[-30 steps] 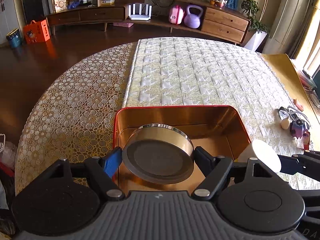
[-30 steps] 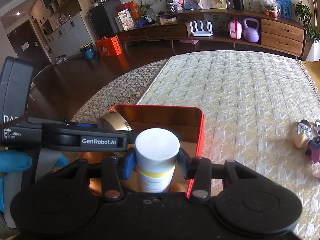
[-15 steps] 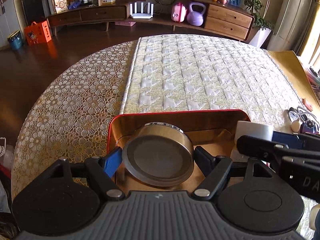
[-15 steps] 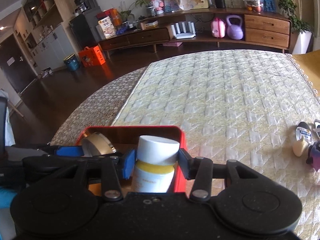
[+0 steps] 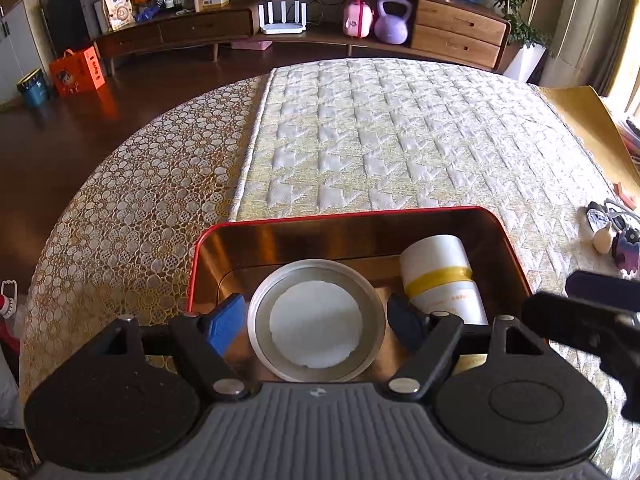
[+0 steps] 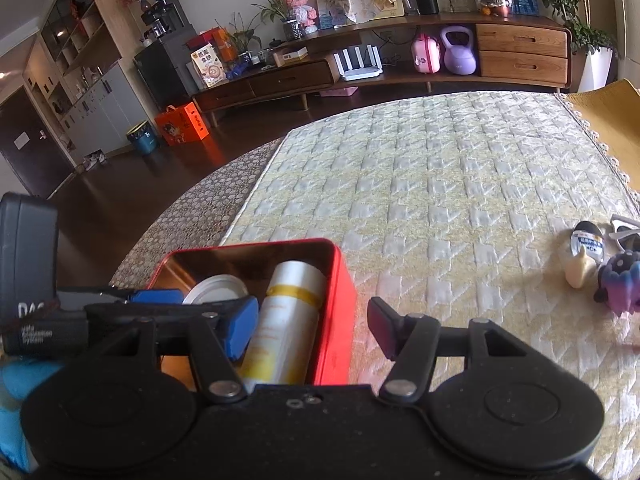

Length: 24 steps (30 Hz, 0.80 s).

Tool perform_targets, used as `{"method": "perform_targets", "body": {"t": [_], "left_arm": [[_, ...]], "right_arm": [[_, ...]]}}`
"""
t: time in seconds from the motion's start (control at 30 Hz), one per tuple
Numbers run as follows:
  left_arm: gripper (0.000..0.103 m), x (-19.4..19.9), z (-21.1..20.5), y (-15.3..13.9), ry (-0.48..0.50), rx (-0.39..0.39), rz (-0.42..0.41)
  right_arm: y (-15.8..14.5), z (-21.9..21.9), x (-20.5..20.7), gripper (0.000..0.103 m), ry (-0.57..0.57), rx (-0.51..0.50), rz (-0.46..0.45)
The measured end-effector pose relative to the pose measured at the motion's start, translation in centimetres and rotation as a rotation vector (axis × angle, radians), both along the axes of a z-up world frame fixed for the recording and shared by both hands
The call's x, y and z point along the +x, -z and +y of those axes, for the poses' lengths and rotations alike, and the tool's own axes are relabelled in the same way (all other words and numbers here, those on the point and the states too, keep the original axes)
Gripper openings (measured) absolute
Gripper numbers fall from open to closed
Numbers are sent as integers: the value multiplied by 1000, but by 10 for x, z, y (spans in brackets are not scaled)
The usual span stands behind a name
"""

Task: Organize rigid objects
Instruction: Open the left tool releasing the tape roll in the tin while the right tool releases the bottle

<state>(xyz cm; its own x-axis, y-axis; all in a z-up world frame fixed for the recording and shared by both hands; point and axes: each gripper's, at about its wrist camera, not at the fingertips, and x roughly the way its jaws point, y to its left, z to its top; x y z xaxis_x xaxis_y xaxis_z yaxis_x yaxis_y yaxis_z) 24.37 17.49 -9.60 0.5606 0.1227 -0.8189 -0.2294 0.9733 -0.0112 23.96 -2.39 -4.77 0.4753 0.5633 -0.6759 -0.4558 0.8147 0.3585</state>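
A red tin box [image 5: 420,211] with a copper inside stands on the quilted mat. In it lie a round metal tin [image 5: 316,320], flat, and a white bottle with a yellow band [image 5: 440,276], on its side to the right. My left gripper [image 5: 318,322] is open, its fingers just apart from the round tin's sides. My right gripper [image 6: 312,328] is open above the box's right wall [image 6: 340,300], with the bottle [image 6: 288,320] lying below it inside the box. The round tin also shows in the right wrist view [image 6: 216,289].
Small toys and a little bottle lie on the mat at the right [image 6: 588,256], [image 5: 616,236]. A lace cloth [image 5: 120,232] covers the table's left part. The table edge drops to dark floor at the left and far side.
Both grippers have opened. The round tin now lies flat in the box, and the white bottle now lies on its side in the box beside it.
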Motion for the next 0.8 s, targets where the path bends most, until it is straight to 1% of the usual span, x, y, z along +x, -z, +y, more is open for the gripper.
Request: {"method": "perform_targets", "body": {"t": [0.3,0.43,0.53,0.8], "left_arm": [[78,-21,-6,-19,-5,-6,-36],[78,-33,-16,-29,8,-13,-51],[78,-42,-25,-39,26,-17,-69],[78,-69,-54,-64,76,-25,-125]], "right_arm": [[-10,-18,-22,60,-12,12,6],[-17,-26,-33,60,-10,27,0],[-22,-33,-40,62,-2,34,-6],[-29,-60,-63,64,15,57,-31]]}}
